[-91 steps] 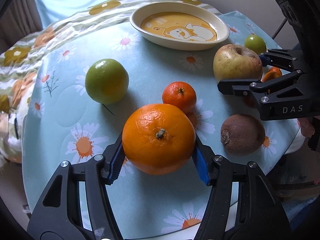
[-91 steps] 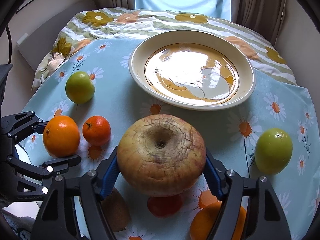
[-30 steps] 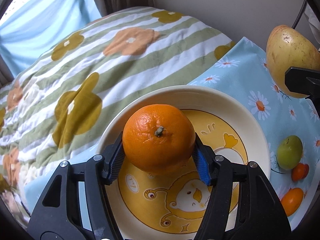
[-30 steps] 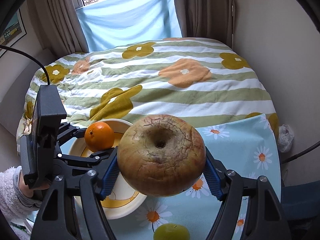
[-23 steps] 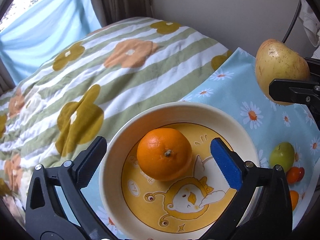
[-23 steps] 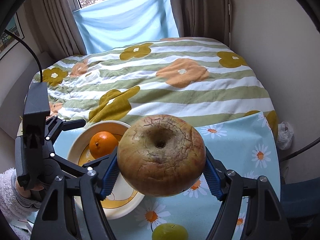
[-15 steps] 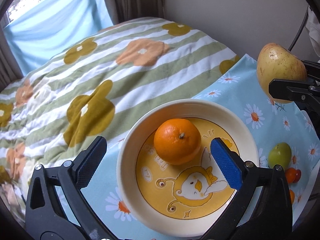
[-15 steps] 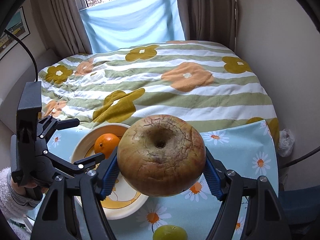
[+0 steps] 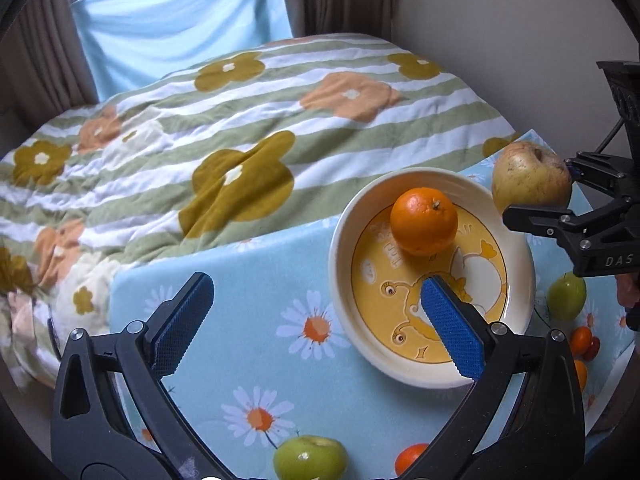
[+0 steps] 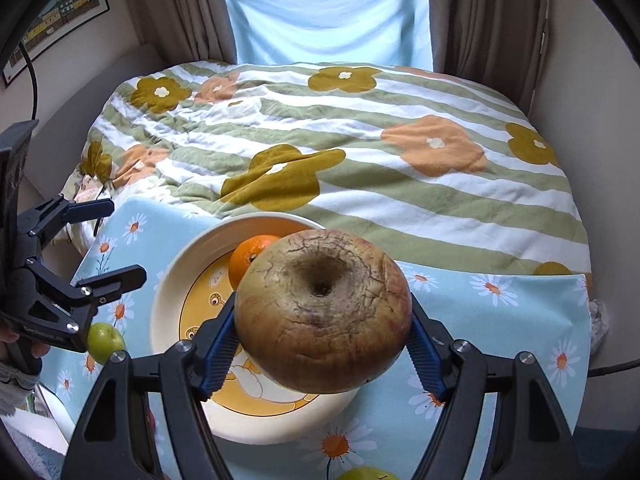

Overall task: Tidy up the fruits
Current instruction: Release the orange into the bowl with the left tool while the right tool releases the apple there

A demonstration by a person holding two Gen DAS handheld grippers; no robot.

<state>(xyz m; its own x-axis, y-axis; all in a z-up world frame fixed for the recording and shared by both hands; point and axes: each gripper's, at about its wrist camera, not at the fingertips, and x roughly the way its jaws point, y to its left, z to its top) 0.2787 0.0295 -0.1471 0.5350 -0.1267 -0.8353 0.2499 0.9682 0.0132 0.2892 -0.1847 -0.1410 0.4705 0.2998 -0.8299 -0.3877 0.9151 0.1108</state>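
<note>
While my left gripper hangs over the daisy-print surface with its jaws spread wide, nothing sits between the blue pads; they have just been opening, and they frame only cloth and the near rim of the plate. From that side's camera, going left to right, I see the striped flower blanket on the bed beyond the surface, then a green apple at the bottom edge with a small orange fruit just beside it. Further right stands the cream plate with a yellow cartoon centre, and the orange rests inside it, on the far half, touching nothing but the plate. Right of the plate lies another green apple, and a few small red and orange fruits sit near the surface's edge.

My right gripper holds the large wrinkled apple, jaws pressed on both its sides, blossom end facing the camera. It hangs in the air above the near right part of the plate, not touching it, and partly hides the orange. In the left camera the same apple shows past the plate's far right rim.
</note>
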